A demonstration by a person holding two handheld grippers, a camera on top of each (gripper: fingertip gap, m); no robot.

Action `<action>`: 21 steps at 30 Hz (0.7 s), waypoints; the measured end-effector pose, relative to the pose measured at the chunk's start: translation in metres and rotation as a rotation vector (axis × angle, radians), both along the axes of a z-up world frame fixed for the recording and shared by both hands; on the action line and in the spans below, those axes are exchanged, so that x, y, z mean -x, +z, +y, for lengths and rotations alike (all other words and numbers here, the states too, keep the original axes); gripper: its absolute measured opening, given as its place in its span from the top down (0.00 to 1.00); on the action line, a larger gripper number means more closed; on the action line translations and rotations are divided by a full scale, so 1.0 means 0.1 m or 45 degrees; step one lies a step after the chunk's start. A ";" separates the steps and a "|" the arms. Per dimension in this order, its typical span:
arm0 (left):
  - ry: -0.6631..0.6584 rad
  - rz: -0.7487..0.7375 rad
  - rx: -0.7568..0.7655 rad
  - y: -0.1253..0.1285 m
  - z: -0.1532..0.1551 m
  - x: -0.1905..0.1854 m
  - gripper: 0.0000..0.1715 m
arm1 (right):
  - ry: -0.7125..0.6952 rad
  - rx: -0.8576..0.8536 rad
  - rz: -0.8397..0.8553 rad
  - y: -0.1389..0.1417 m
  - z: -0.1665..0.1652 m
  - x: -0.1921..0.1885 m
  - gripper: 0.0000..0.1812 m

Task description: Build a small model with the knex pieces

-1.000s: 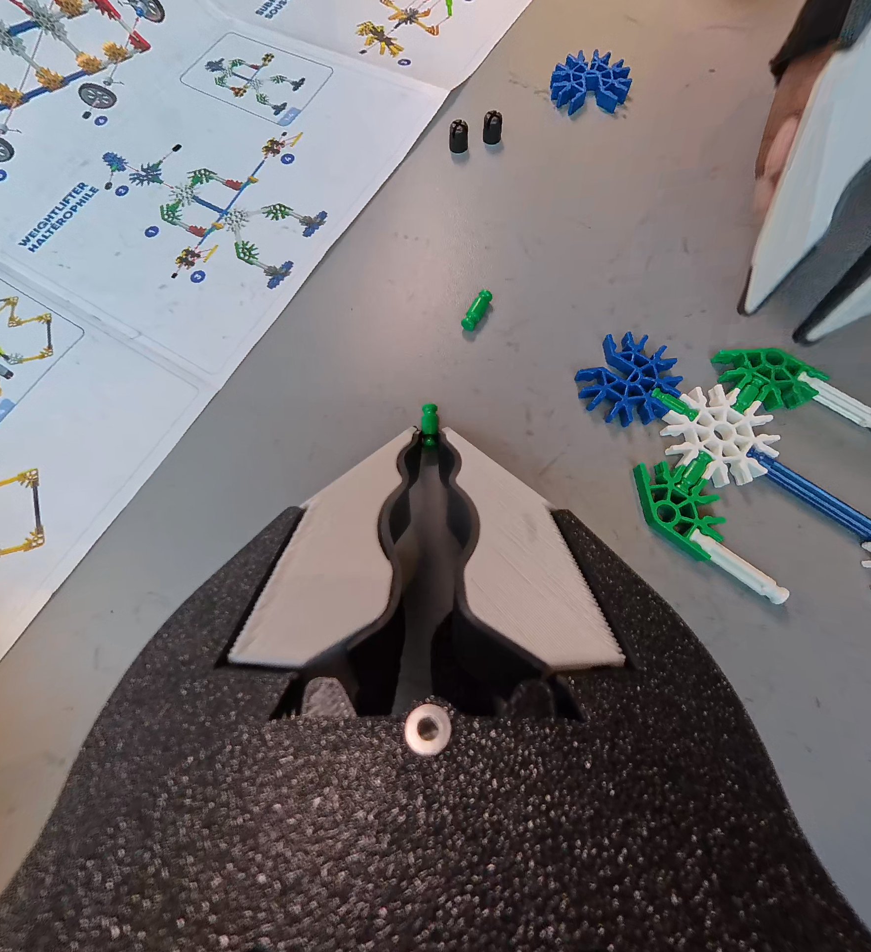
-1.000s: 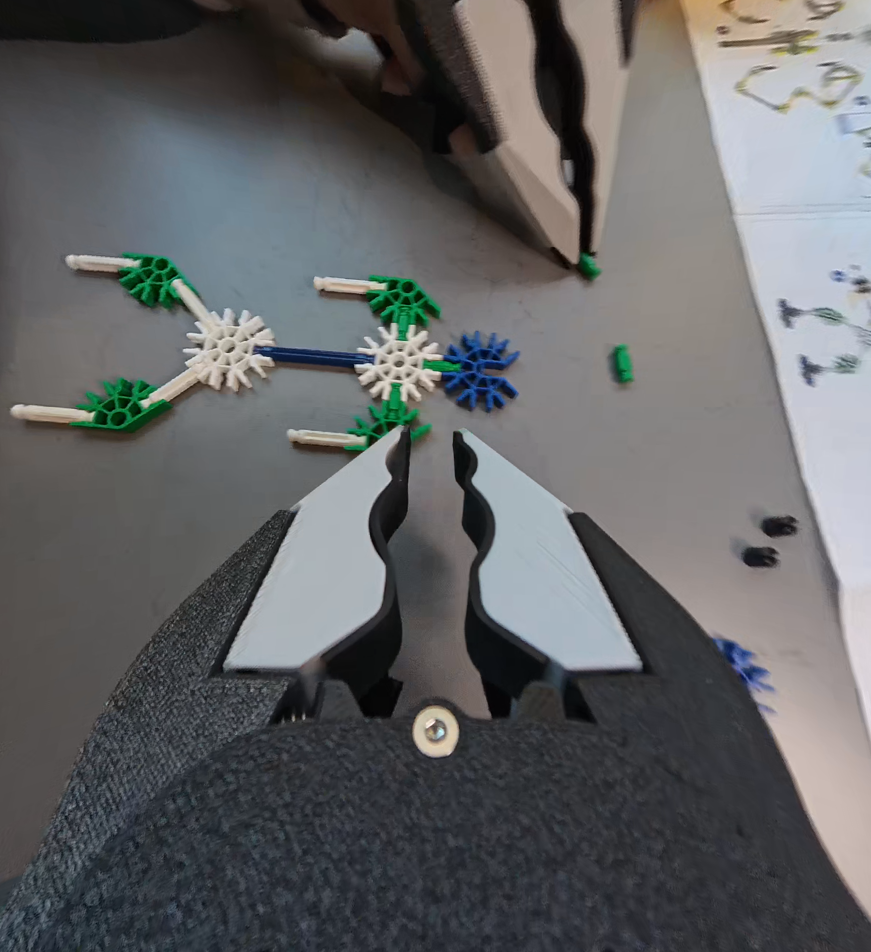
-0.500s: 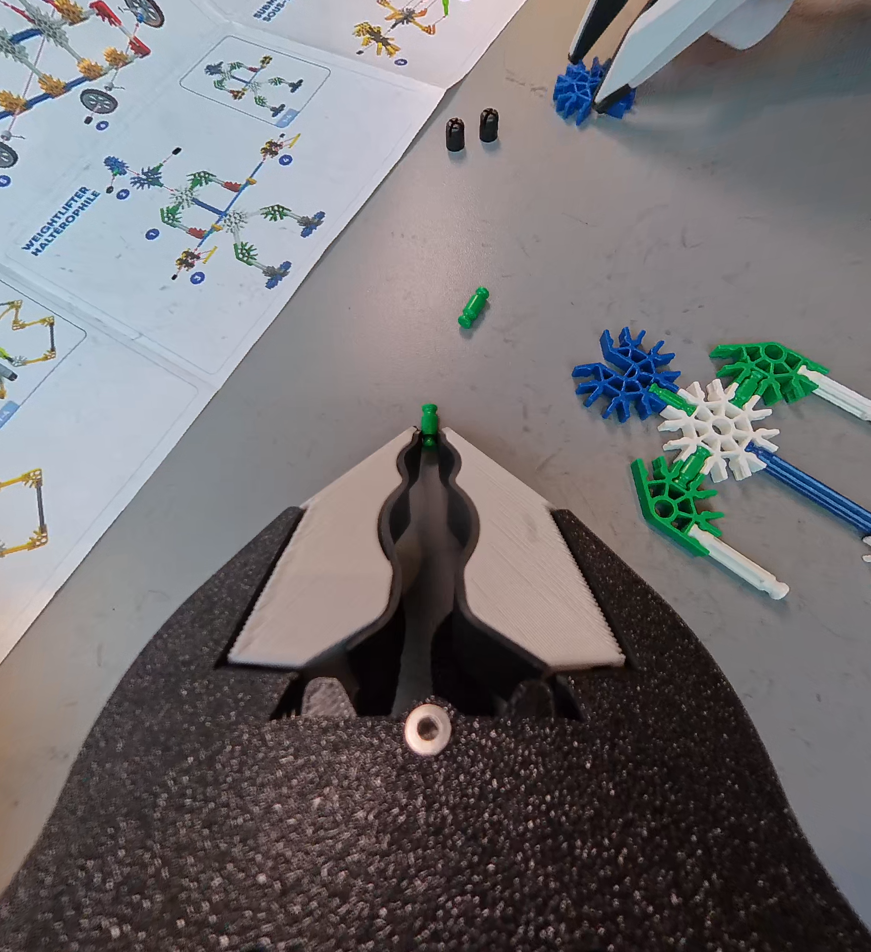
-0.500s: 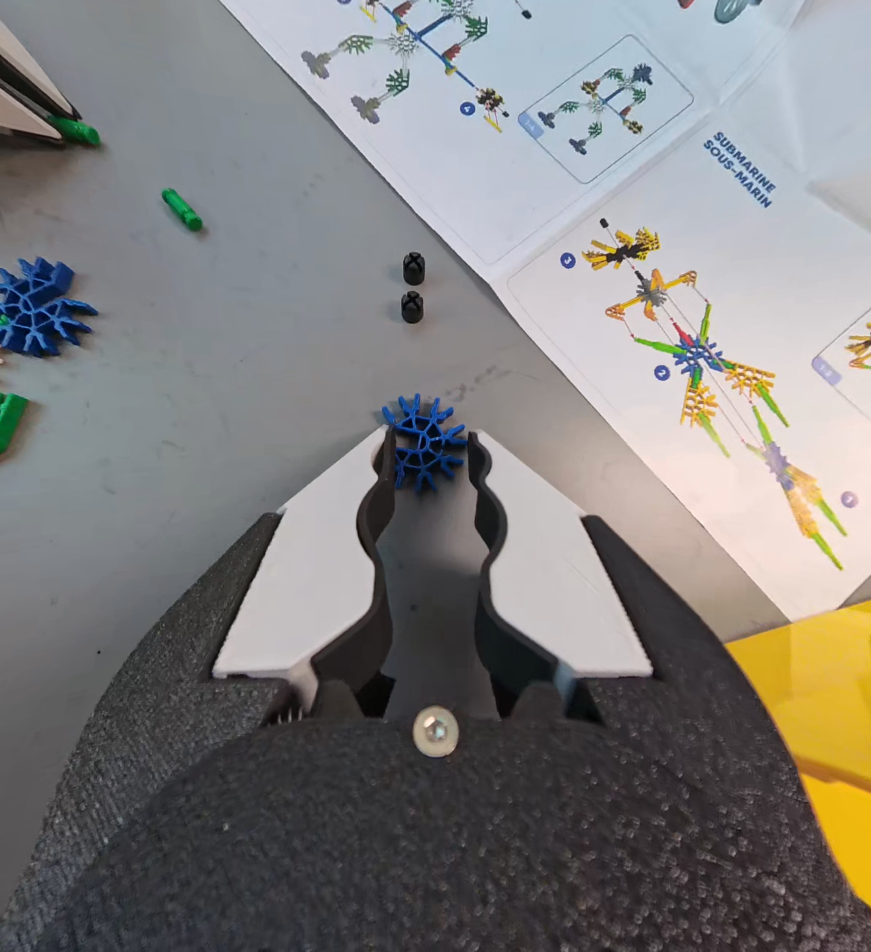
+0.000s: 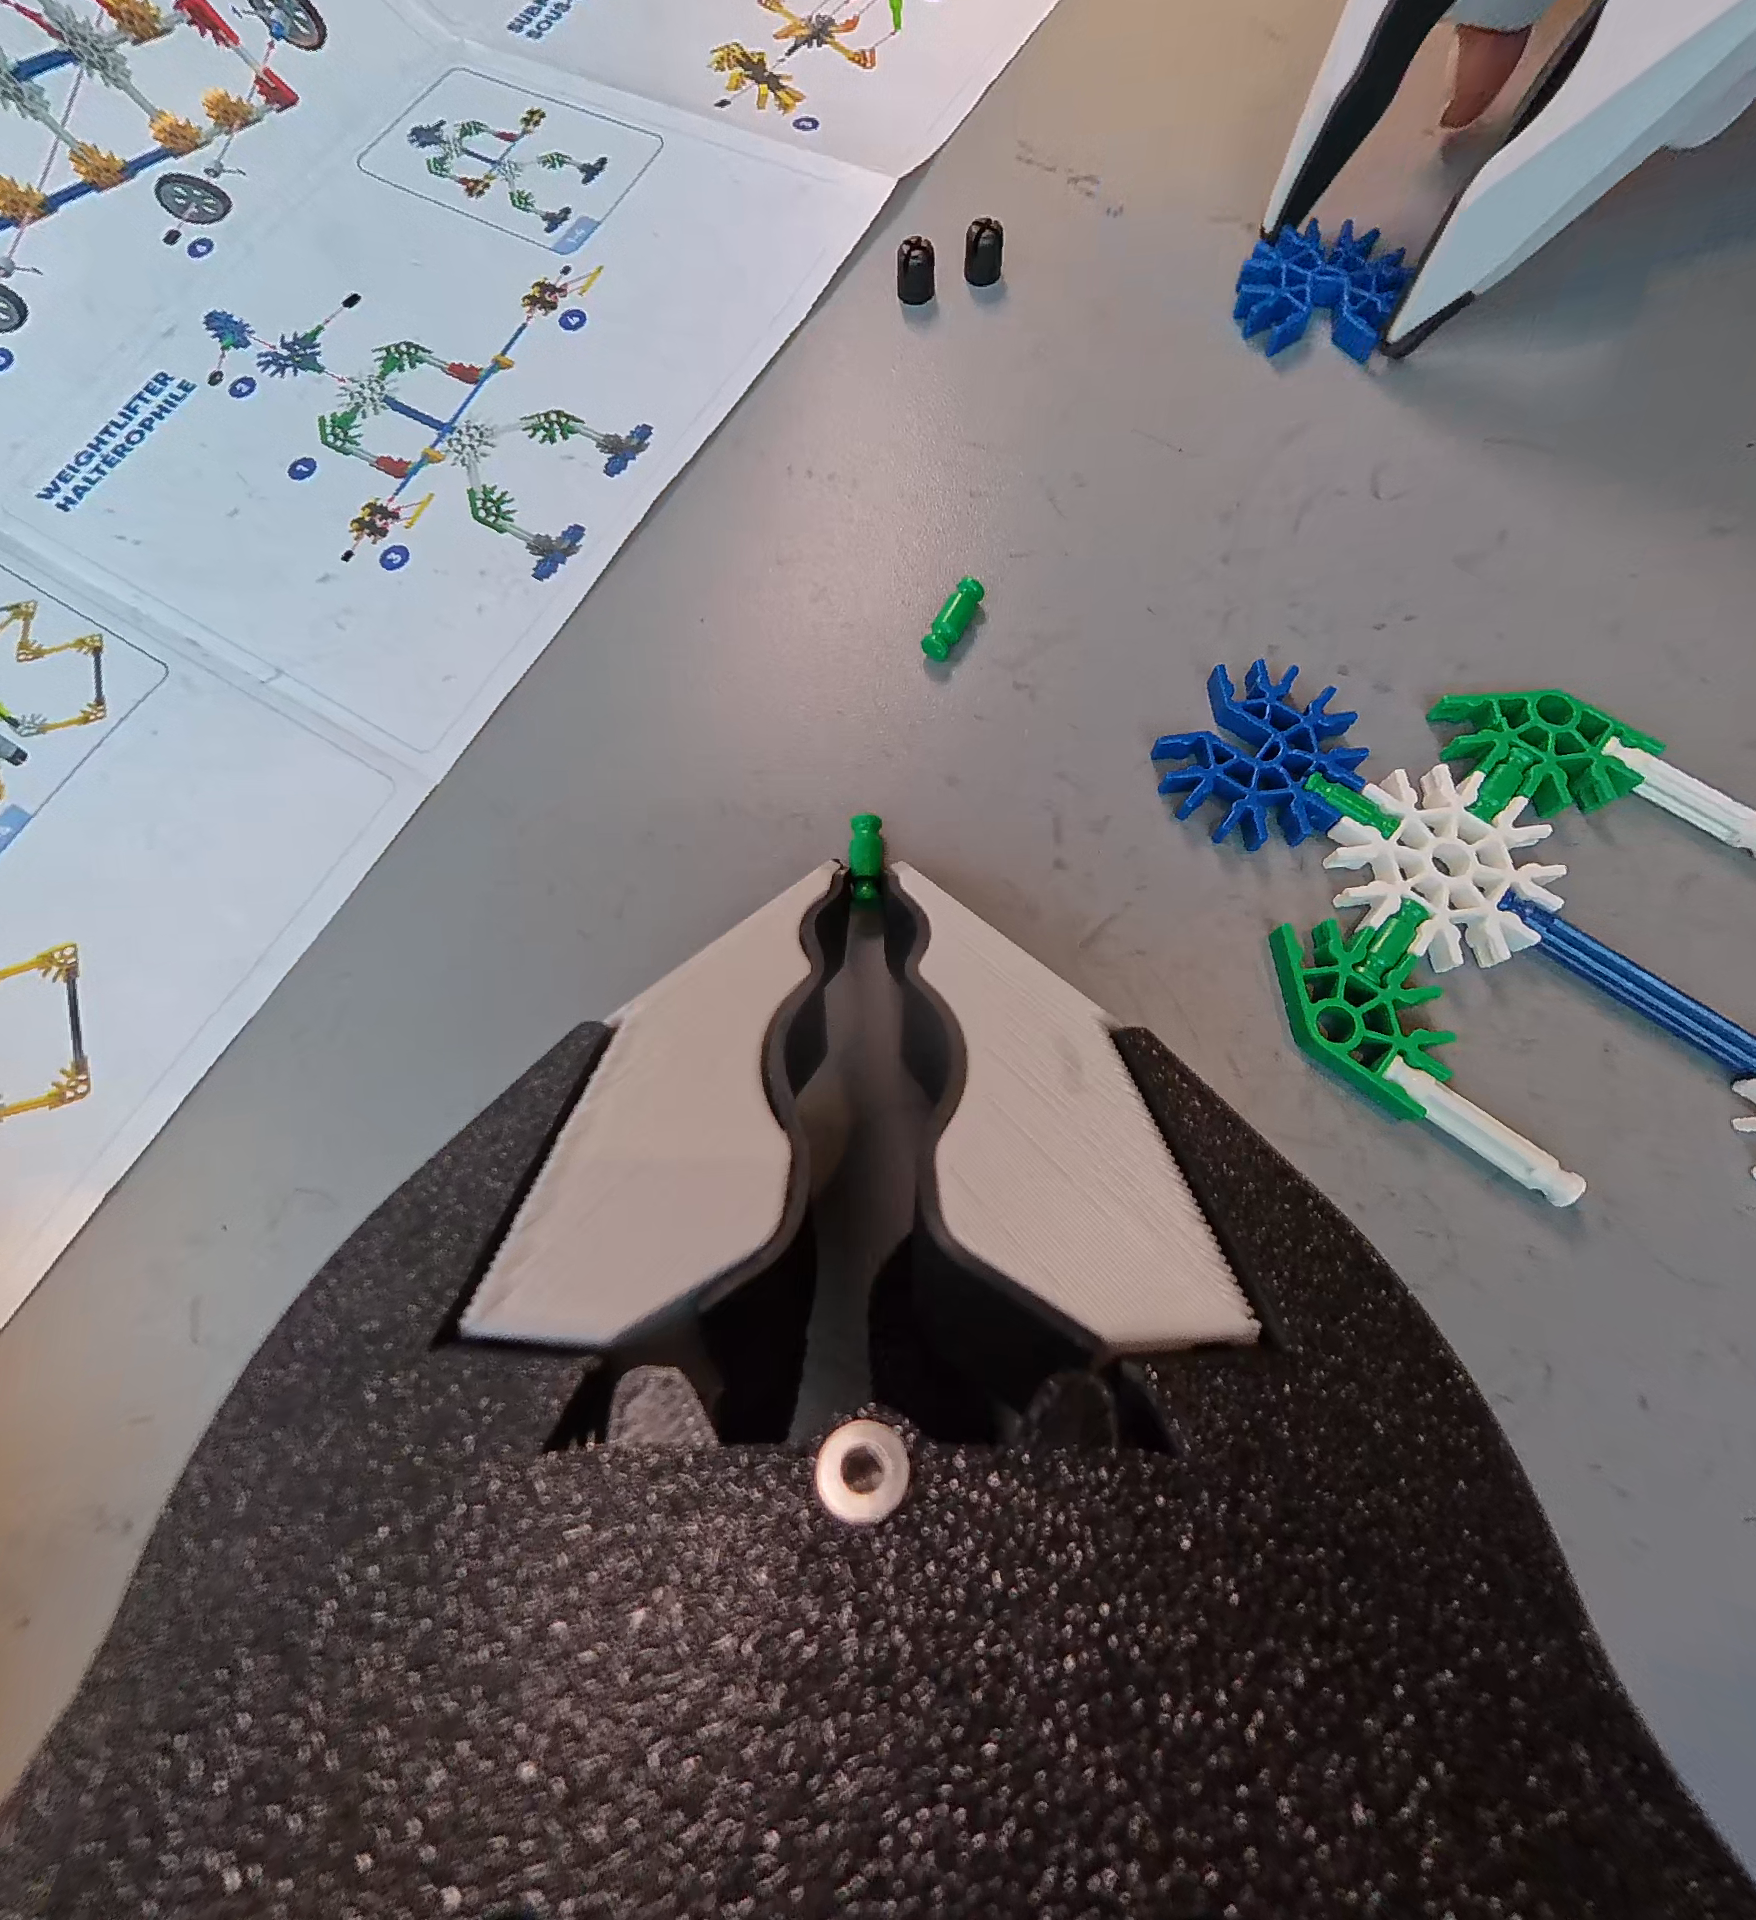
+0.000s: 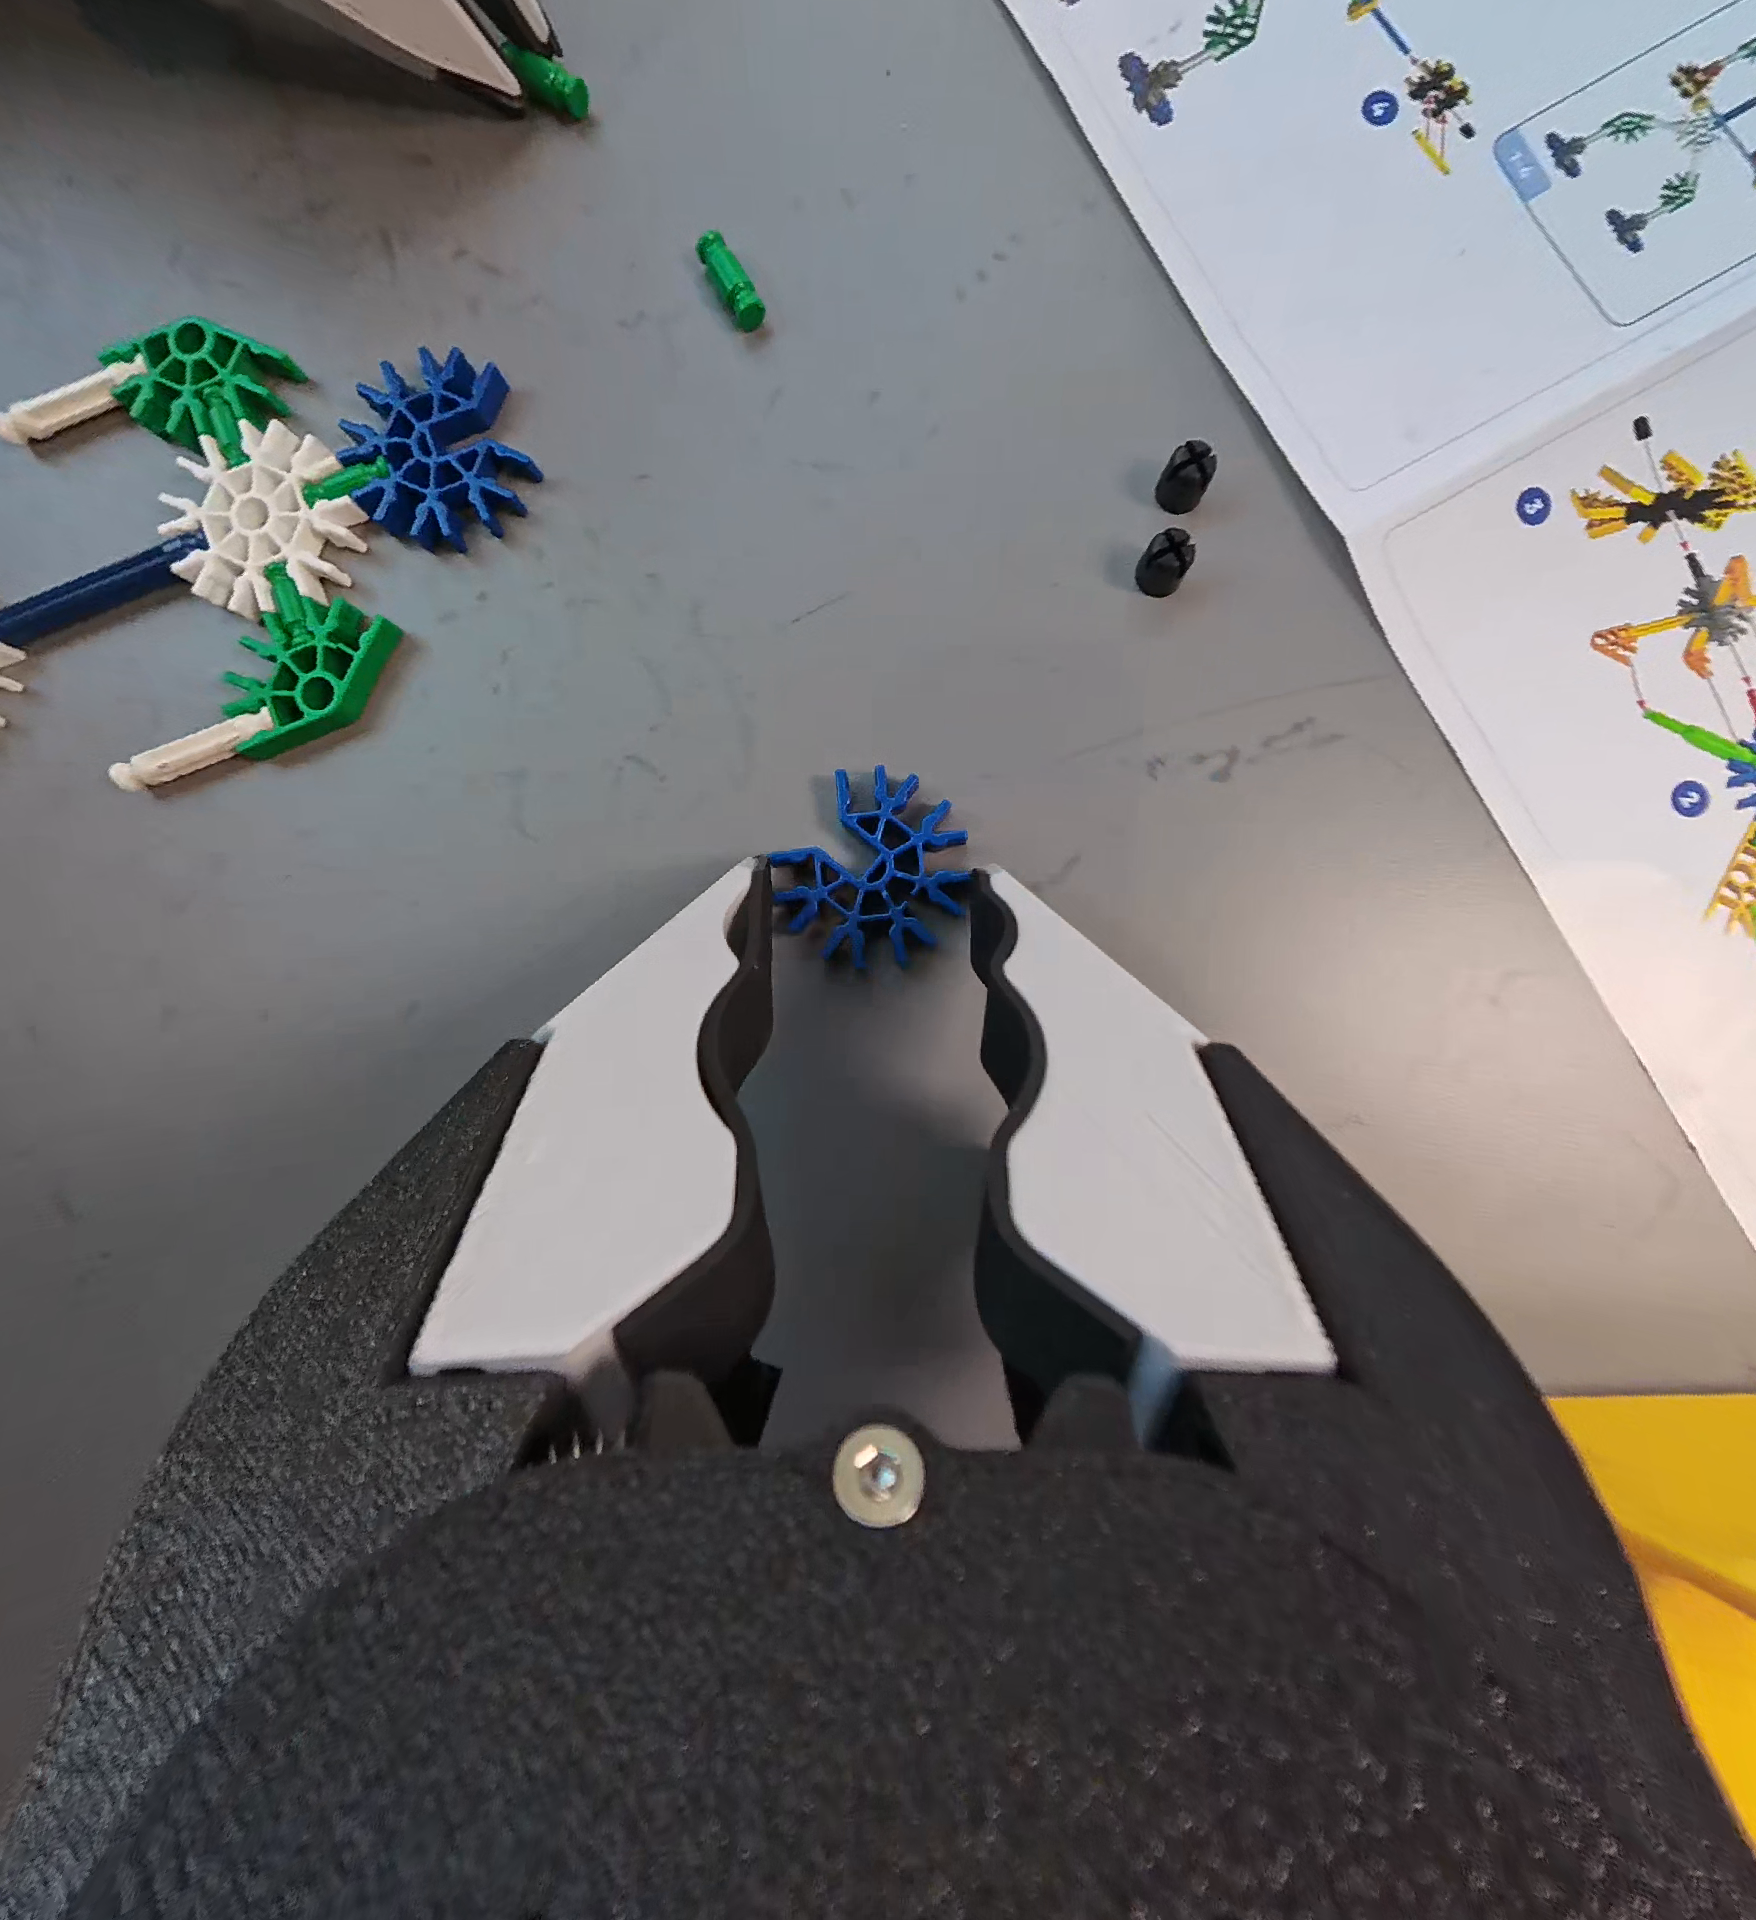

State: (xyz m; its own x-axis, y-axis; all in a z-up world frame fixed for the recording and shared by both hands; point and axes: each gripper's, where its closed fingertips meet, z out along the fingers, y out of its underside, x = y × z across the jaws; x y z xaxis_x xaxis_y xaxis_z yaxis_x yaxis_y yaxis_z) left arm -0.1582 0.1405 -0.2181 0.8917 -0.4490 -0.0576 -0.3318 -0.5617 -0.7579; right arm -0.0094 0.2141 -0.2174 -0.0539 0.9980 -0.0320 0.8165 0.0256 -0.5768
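My left gripper (image 5: 863, 878) is shut on a short green rod (image 5: 865, 844) that sticks out past its tips, just above the grey table. It also shows at the top of the right wrist view (image 6: 510, 52). My right gripper (image 6: 871, 871) is open with its tips down on the table. A loose blue snowflake connector (image 6: 879, 883) lies flat between the tips, which stand close on either side of it. The left wrist view shows that gripper (image 5: 1336, 301) and the connector (image 5: 1315, 291) at the far right.
A flat assembly of white, green and blue connectors on rods (image 5: 1440, 862) lies to the right of my left gripper. Another loose green rod (image 5: 953, 618) and two black caps (image 5: 947, 260) lie on the table. A printed instruction sheet (image 5: 282, 468) covers the left. A yellow box (image 6: 1736, 1558) is at the lower right. Some 15 cm of space lies between my two pairs of fingers.
My right gripper has swung away from the assembly to the loose blue connector and now straddles it, jaws slightly wider. My left gripper has stayed put with the green rod.
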 end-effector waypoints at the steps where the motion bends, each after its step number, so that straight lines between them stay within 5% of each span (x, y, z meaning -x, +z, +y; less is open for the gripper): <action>1: 0.000 0.001 0.000 0.00 0.00 0.00 0.97 | 0.010 -0.002 -0.007 0.00 -0.02 0.00 0.80; 9: 0.000 0.004 -0.002 0.00 0.00 0.00 0.97 | 0.225 0.105 -0.047 0.03 -0.39 -0.12 0.80; 21: -0.004 0.028 -0.022 0.01 -0.02 0.00 0.97 | 0.016 -0.030 -0.004 0.01 -0.02 0.00 0.80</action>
State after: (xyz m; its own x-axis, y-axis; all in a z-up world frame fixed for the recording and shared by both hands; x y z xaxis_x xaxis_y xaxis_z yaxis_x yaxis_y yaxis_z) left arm -0.1585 0.1390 -0.2171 0.8886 -0.4506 -0.0855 -0.3506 -0.5472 -0.7600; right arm -0.0089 0.2123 -0.2163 -0.0664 0.9978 -0.0087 0.8180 0.0495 -0.5731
